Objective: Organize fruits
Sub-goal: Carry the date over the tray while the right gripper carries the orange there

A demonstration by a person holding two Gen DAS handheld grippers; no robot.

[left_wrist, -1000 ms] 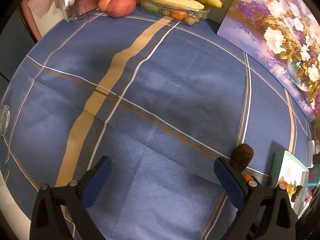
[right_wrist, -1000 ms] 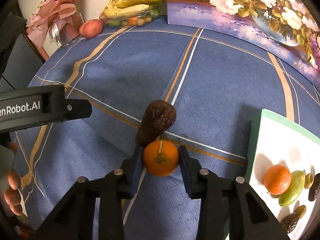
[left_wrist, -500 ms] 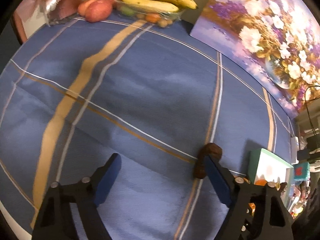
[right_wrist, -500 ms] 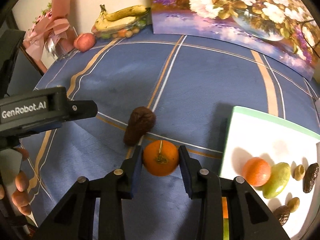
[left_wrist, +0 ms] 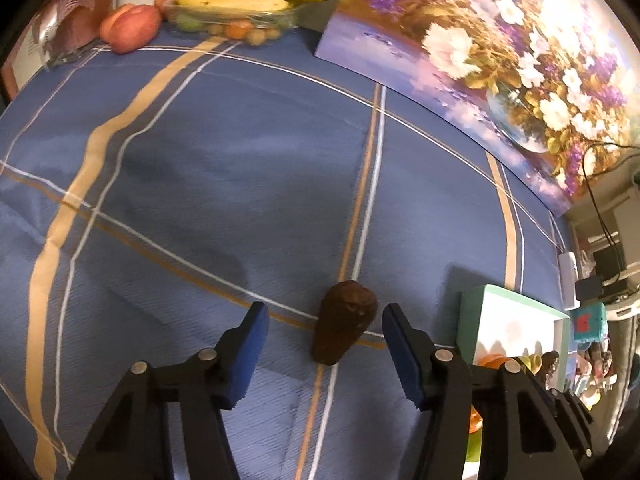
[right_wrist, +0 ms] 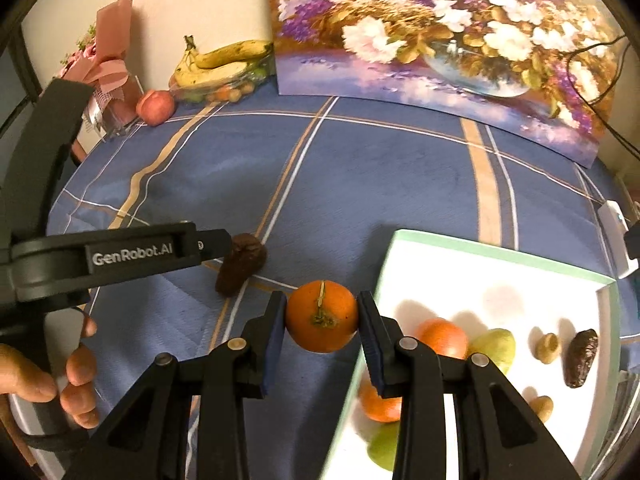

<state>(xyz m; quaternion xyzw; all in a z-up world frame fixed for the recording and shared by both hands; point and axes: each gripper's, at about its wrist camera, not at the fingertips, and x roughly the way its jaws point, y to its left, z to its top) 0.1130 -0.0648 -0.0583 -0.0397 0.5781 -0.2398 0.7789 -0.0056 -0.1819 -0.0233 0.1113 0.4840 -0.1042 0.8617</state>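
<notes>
Several fruits already lie on the white green-rimmed tray [right_wrist: 496, 254] at the tabletop's right edge. The right tongs [right_wrist: 322, 316] pinch a round orange tangerine [right_wrist: 322, 316] just beside the tray's left rim, not yet set down. The left tongs [left_wrist: 324, 338] stand spread around a dark brown wrinkled fruit [left_wrist: 344, 326] on the blue striped cloth [left_wrist: 224, 168], still to be moved.

A blue plaid cloth [left_wrist: 224, 168] covers the table. A flower painting [right_wrist: 440, 40] leans against the wall at the back. A pink wrapped bouquet [right_wrist: 108, 68] stands in the far left corner. A black cable [left_wrist: 600, 208] hangs past the painting's right edge.
</notes>
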